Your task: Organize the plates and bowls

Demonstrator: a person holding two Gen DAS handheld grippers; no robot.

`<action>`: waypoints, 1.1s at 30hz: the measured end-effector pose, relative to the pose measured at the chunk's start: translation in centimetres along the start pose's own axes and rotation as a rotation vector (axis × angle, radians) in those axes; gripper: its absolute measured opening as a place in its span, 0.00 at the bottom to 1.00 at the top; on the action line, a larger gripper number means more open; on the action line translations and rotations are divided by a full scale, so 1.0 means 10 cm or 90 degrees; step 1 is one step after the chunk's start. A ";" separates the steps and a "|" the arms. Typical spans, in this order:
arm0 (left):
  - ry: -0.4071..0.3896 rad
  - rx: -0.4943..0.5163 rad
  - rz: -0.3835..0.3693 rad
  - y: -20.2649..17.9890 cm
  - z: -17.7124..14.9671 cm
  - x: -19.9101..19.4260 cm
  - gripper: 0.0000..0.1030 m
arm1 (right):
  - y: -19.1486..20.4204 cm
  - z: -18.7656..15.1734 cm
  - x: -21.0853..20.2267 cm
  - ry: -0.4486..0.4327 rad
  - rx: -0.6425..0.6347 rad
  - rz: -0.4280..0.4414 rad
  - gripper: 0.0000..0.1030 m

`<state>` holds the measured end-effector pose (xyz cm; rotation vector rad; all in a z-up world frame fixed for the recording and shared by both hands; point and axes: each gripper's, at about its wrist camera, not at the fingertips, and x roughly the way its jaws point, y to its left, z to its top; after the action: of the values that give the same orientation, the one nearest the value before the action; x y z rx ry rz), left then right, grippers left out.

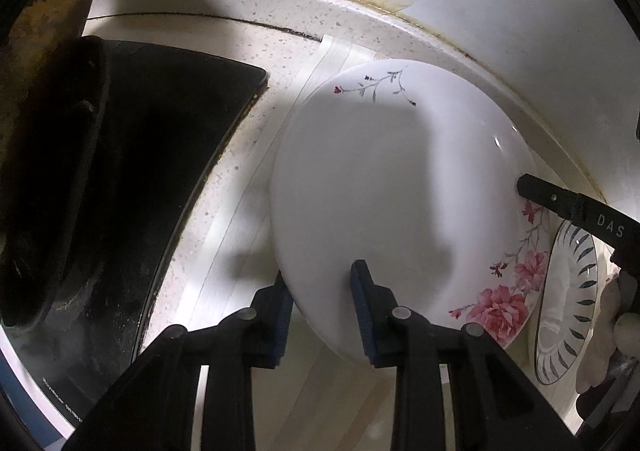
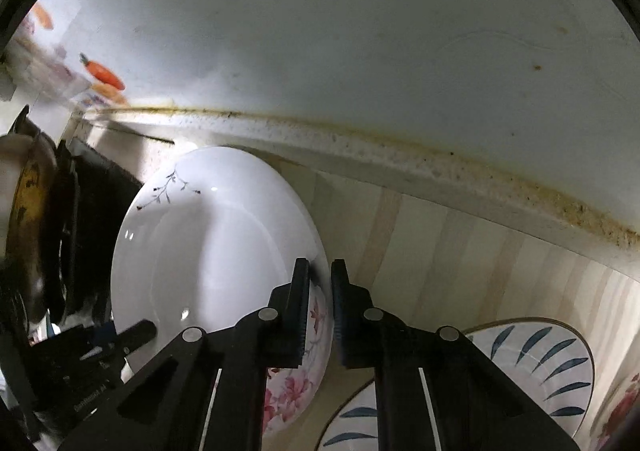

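A white plate with pink roses [image 1: 392, 195] lies on the counter; it also shows in the right wrist view [image 2: 216, 251]. My left gripper [image 1: 320, 283] straddles its near rim, one finger on each side, jaws closed onto the edge. My right gripper [image 2: 320, 275] straddles the opposite rim with its jaws nearly together on it; its finger [image 1: 560, 203] shows in the left wrist view. A plate with blue leaf marks [image 2: 540, 363] lies to the right, also seen in the left wrist view [image 1: 568, 299].
A black stove top [image 1: 132, 155] with a worn dark pan [image 1: 44, 131] stands to the left. The white wall [image 2: 360, 31] and a grimy counter edge [image 2: 440, 171] run behind. Another flowered dish [image 2: 620, 411] sits at the far right.
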<state>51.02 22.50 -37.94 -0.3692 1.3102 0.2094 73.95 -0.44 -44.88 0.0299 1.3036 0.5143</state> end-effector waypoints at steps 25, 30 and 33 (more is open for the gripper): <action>-0.044 0.067 -0.042 -0.40 -0.39 -0.87 0.25 | -0.21 -0.69 -1.35 -0.088 0.023 0.044 0.10; -0.058 0.102 -0.054 -0.65 -0.61 -1.12 0.25 | -0.37 -1.11 -1.75 -0.106 0.051 0.050 0.10; -0.060 0.131 -0.064 -0.83 -0.77 -1.22 0.25 | -0.50 -1.38 -1.99 -0.120 0.070 0.049 0.10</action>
<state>43.96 12.61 -26.58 -0.2466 1.2044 0.0076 59.53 -16.02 -32.15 0.2152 1.1475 0.4923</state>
